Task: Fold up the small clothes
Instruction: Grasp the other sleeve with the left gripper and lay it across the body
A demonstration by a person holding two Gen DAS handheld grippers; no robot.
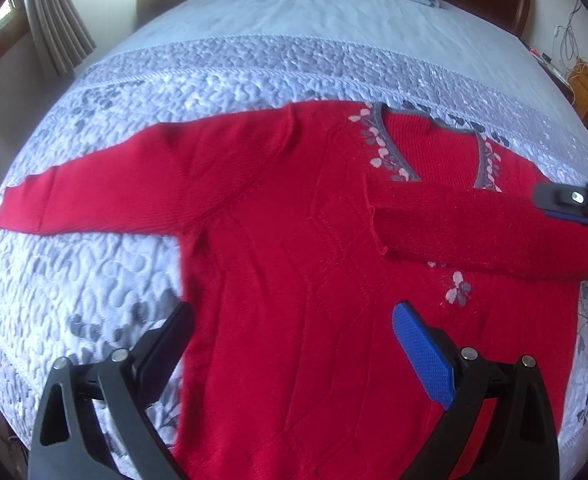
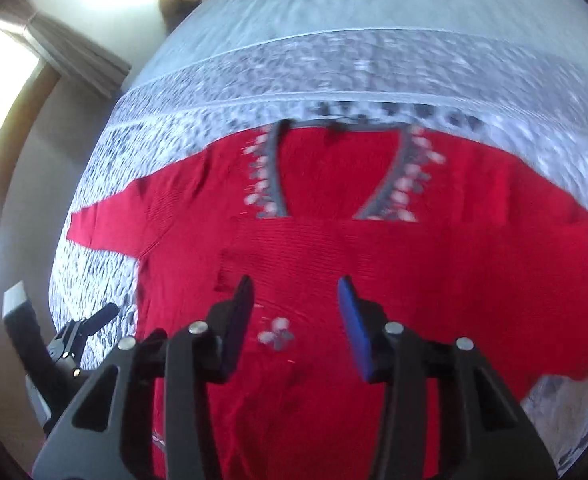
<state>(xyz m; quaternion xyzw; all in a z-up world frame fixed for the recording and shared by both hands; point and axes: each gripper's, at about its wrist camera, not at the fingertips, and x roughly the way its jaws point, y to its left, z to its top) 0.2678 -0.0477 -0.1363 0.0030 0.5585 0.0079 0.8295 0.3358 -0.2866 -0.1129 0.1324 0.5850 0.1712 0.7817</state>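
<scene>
On the bed [image 1: 254, 80], a red sweater [image 1: 294, 240] lies flat, collar toward the headboard, hem nearest; one sleeve [image 1: 474, 228] folded across the chest, the other [image 1: 114, 192] stretched left. Left gripper [image 1: 294, 336] and right gripper [image 2: 294, 304] hover released above it.

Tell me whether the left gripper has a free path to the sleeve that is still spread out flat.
Probably yes. The left gripper hangs open above the red sweater, and the outstretched sleeve lies flat on the quilt with nothing lying over it.
</scene>
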